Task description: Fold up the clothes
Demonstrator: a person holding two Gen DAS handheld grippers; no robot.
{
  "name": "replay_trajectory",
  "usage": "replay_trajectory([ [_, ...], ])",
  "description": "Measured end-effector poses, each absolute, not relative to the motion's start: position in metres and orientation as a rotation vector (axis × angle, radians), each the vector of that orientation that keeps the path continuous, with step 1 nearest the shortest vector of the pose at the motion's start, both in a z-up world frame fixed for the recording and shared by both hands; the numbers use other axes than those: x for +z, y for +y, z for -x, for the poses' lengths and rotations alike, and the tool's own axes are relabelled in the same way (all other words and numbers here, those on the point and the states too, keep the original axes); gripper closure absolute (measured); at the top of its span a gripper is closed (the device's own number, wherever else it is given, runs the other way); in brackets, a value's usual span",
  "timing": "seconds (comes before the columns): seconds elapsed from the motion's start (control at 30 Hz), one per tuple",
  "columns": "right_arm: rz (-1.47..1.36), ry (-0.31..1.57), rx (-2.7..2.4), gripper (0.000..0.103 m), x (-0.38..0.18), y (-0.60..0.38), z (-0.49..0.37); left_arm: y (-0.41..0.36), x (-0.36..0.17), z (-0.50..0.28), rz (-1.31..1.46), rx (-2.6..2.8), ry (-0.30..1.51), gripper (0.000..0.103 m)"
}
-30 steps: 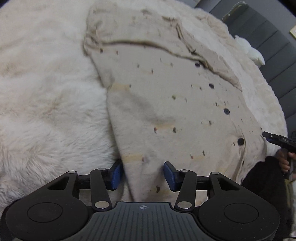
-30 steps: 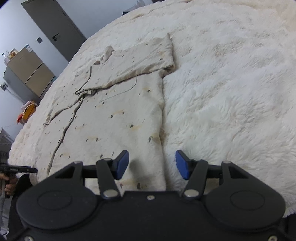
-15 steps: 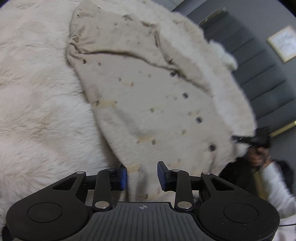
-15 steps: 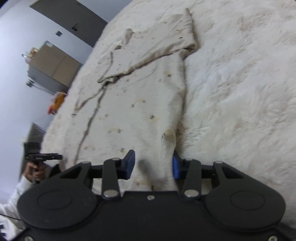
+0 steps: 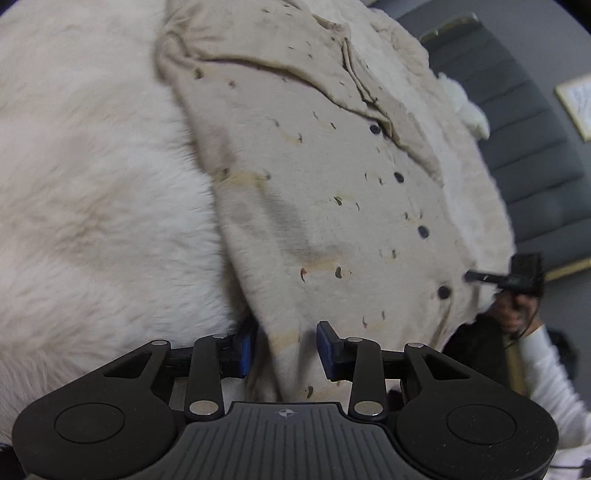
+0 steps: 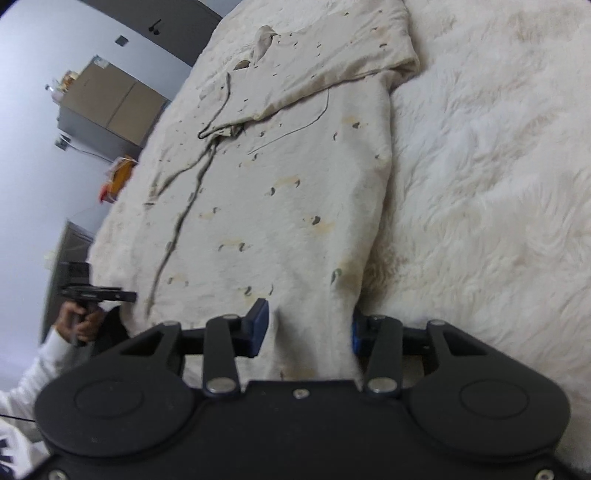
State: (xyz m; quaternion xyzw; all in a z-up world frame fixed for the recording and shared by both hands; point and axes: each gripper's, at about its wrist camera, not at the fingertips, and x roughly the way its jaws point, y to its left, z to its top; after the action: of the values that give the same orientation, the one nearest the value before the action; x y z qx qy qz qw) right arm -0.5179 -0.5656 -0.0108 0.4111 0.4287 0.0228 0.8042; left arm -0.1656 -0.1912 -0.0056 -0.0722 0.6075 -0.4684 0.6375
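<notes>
A cream button-up shirt [image 5: 314, 192] with small dark prints lies flat on the bed, one sleeve folded across its chest. In the left wrist view my left gripper [image 5: 284, 347] sits at the shirt's near hem corner. A ridge of cloth fills the gap between its blue pads, and the jaws are opening slightly. In the right wrist view the same shirt [image 6: 277, 192] stretches away. My right gripper [image 6: 308, 330] is at the other hem corner, with bunched fabric pinched between its pads.
A fluffy white blanket [image 6: 498, 184] covers the bed on all sides of the shirt. A grey padded headboard [image 5: 535, 166] stands behind it. A brown cabinet [image 6: 110, 107] and a dark door [image 6: 166, 29] stand by the wall. The person's hand [image 6: 79, 321] shows at the bed's edge.
Both grippers have come down onto the shirt's hem and their jaws have narrowed around the cloth. The hem fabric now bunches up between the pads.
</notes>
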Motion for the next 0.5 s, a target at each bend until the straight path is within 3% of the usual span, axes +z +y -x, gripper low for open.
replay_trajectory([
  [0.17,-0.861,0.977,0.109,0.061,-0.014,-0.558,0.504,-0.216,-0.012,0.175,0.079,-1.164,1.442,0.073],
  [0.23,-0.844,0.993,0.114,0.074,-0.013,-0.555,0.500,-0.223,-0.014,0.176,0.063,-1.169,1.459,0.081],
  [0.27,-0.836,0.998,0.113,0.080,-0.013,-0.553,0.498,-0.225,-0.014,0.178,0.056,-1.177,1.467,0.096],
  [0.3,-0.830,1.002,0.119,0.094,-0.012,-0.552,0.497,-0.226,-0.013,0.179,0.051,-1.185,1.469,0.101],
  [0.5,-0.812,0.912,0.219,0.100,0.016,-0.536,0.517,-0.186,0.013,0.184,0.251,-1.271,1.391,0.102],
])
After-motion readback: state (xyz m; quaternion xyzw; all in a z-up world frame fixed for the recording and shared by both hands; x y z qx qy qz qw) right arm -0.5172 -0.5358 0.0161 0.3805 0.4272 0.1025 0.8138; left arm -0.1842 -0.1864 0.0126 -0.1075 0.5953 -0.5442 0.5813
